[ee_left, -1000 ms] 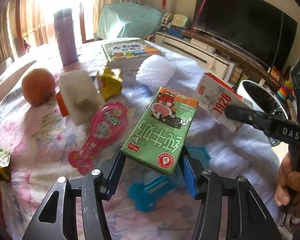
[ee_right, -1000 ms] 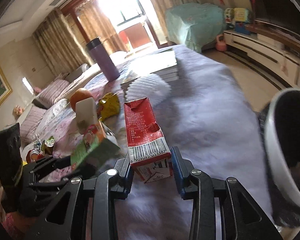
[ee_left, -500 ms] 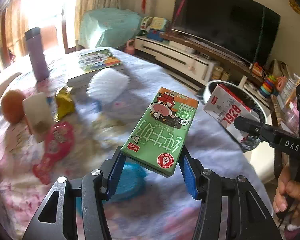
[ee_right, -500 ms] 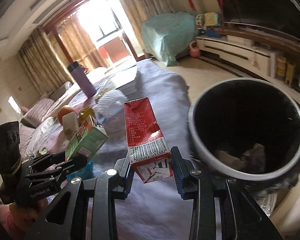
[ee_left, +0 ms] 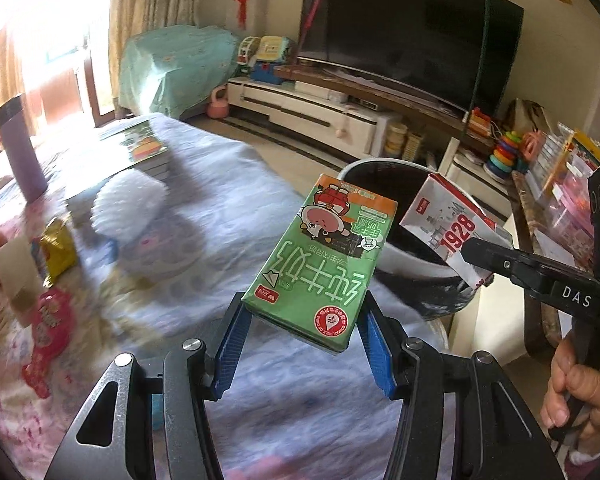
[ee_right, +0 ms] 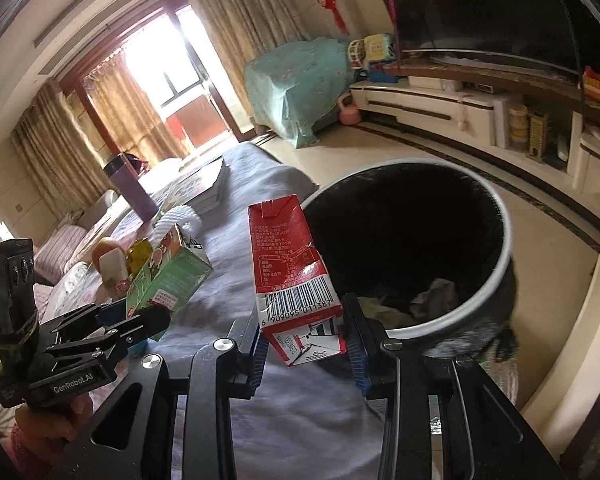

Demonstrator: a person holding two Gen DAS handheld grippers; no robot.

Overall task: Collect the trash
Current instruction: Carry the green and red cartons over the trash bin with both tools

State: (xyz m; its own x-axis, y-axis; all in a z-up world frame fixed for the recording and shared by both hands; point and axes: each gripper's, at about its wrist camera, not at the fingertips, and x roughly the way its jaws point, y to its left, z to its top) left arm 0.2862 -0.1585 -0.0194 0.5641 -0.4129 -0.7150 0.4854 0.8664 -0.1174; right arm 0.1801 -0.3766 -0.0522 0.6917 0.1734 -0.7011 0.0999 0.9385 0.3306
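Observation:
My left gripper (ee_left: 300, 340) is shut on a green milk carton (ee_left: 324, 256), held above the table edge; it also shows in the right wrist view (ee_right: 168, 276). My right gripper (ee_right: 306, 340) is shut on a red milk carton (ee_right: 288, 264), which shows in the left wrist view (ee_left: 448, 232) over the rim of the bin. The round bin with a white rim and black inside (ee_right: 496, 200) stands on the floor just right of the table, with crumpled trash at its bottom (ee_right: 432, 296). It also shows in the left wrist view (ee_left: 384, 164).
On the table with the floral cloth (ee_left: 220, 208) lie a white foam net (ee_left: 128, 200), a yellow wrapper (ee_left: 58, 248), a pink toy (ee_left: 48, 332), a stack of books (ee_left: 140, 148) and a purple flask (ee_left: 20, 148). A TV stand (ee_left: 320, 108) runs along the far wall.
Both grippers have swung right with their cartons, from over the table toward the bin. The bin now fills the right wrist view and sits behind both cartons.

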